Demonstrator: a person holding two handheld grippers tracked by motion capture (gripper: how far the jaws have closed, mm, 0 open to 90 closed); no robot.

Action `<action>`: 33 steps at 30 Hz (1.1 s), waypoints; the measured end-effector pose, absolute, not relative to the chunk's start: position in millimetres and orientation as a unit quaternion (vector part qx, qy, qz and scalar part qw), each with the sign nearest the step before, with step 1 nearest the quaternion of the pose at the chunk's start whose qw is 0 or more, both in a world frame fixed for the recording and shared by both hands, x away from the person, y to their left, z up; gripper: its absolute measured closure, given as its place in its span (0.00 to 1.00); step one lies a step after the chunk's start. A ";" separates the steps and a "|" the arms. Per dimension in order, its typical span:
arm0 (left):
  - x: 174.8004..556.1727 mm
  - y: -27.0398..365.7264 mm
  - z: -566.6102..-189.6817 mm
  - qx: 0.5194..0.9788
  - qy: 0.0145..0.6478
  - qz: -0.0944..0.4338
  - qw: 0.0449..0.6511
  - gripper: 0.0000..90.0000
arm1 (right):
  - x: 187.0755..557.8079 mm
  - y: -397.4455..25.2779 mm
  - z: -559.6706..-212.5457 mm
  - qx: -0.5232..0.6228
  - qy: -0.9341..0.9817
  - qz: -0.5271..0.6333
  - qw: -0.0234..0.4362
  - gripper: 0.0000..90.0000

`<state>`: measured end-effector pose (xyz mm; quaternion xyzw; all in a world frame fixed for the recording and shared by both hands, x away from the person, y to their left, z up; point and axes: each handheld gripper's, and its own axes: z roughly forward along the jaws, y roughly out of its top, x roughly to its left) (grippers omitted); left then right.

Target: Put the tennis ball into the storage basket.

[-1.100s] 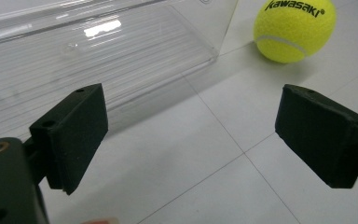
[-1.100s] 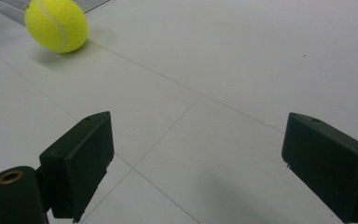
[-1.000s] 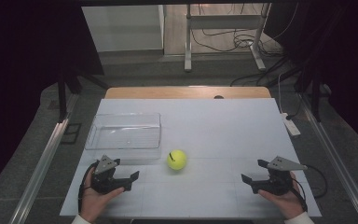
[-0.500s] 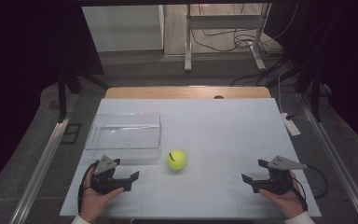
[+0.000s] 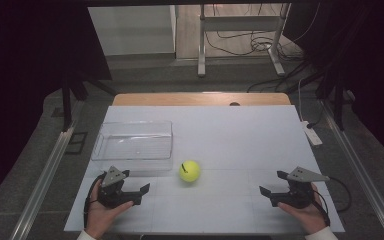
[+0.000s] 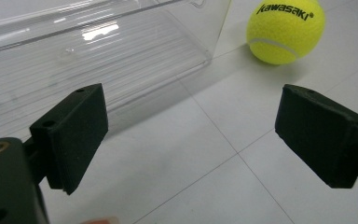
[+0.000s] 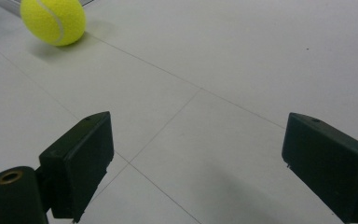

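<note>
Ball (image 5: 189, 171): yellow tennis ball, black print on top, lying free on the white tabletop (image 5: 230, 135), near the front and a little left of the middle. Nothing touches it. In the left gripper view the ball (image 6: 285, 30) reads "Kawasaki" and sits at upper right, beyond the jaws. In the right gripper view the ball (image 7: 52, 21) sits at upper left, well off.

Bin (image 5: 133, 146): clear plastic, rectangular, open top, just left of and behind the ball, a narrow gap between them. Its ribbed floor and near wall show in the left gripper view (image 6: 98, 51).

Left claw (image 5: 141, 192): spread wide, holding nothing, resting low at the front left, just in front of the bin, pointing right toward the ball. Person's hand wraps it from below.

Right claw (image 5: 271, 186): spread wide, holding nothing, at the front right, well apart from the ball, pointing left. Bare tabletop lies between its jaws.
</note>
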<state>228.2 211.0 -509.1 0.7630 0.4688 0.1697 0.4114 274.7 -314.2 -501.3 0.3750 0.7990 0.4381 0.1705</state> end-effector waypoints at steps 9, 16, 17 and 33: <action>227.8 208.4 -505.8 0.766 0.463 0.168 0.413 0.11 | 274.8 -314.3 -501.4 0.376 0.799 0.436 0.172 0.10; 228.3 207.1 -503.0 0.766 0.463 0.167 0.414 0.11 | 275.3 -314.6 -501.5 0.378 0.798 0.438 0.170 0.10; 228.5 206.6 -501.9 0.766 0.462 0.167 0.415 0.11 | 275.3 -314.7 -501.5 0.378 0.798 0.437 0.170 0.10; 232.3 195.8 -487.9 0.774 0.449 0.159 0.417 0.11 | 276.0 -313.5 -502.3 0.376 0.800 0.435 0.171 0.11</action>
